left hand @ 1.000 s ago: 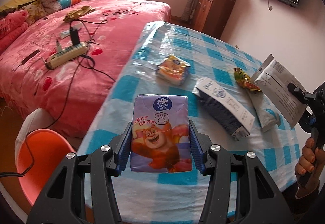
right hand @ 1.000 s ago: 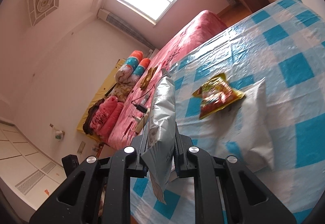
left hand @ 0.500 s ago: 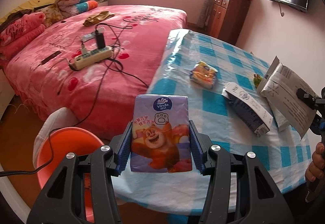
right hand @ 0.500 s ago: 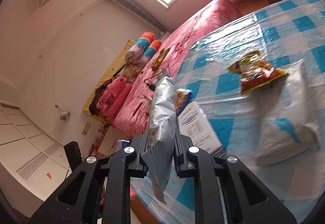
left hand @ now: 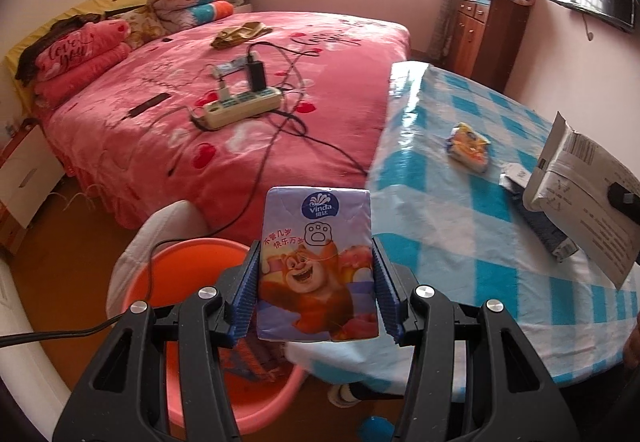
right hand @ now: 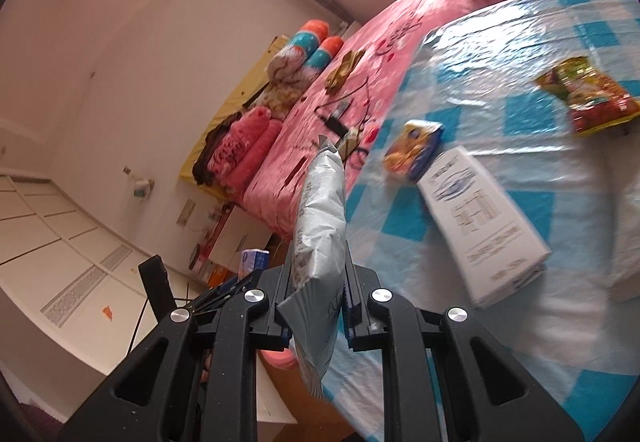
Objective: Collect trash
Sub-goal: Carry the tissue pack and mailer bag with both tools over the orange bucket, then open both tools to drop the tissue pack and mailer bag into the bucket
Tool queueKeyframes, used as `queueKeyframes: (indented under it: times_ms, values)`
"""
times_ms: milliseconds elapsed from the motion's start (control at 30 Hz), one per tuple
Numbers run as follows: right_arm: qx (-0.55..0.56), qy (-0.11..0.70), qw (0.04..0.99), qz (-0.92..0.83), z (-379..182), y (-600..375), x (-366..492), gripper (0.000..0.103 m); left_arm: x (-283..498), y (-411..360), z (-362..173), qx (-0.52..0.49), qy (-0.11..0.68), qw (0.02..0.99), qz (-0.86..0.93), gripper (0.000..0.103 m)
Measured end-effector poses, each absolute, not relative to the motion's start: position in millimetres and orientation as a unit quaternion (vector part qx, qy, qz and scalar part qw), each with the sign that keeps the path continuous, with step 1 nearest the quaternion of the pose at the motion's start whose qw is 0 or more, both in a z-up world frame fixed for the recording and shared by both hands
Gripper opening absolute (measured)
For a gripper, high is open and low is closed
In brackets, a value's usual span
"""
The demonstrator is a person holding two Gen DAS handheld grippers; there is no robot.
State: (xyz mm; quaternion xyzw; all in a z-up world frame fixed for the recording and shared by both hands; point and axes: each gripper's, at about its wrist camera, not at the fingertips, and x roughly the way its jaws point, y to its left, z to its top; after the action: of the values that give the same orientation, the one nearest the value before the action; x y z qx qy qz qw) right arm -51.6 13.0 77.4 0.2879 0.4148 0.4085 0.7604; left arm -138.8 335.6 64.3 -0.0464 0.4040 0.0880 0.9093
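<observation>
Above the orange basin [left hand: 192, 262], left fingers [left hand: 245, 294] pinch tissue pack [left hand: 316, 266]; right pinch grey pouch [right hand: 320, 226]

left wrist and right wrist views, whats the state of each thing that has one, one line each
left gripper: shut on tissue pack
tissue pack: held upright, over the basin's edge
right gripper: shut on grey mailer bag
grey mailer bag: held edge-on, off the table
orange basin: open, some trash inside
white box: lying flat on table
red snack packet: lying on table
small tissue packet: lying on table
power strip: on bed, chargers plugged in
</observation>
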Motion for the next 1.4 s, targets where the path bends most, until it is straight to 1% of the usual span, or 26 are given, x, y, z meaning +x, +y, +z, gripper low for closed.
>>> queueKeyframes:
  times_ms: [633, 1333, 1400]
  values:
    - [0.201, 0.482, 0.691, 0.5, 73.3, 143.4, -73.8, 0.02, -162.6, 397.0, 43.1, -0.061, 0.421, 0.89, 0.162, 0.054]
    - [0.109, 0.519, 0.65, 0.544, 63.3, 257.6, -92.3, 0.02, -177.0, 436.5, 15.4, -0.075, 0.443, 0.869, 0.206, 0.054]
    - [0.105, 0.524, 0.645, 0.546, 59.1, 265.5, -91.5, 0.022, -177.1, 439.9, 13.3, -0.076, 0.444, 0.868, 0.211, 0.054]
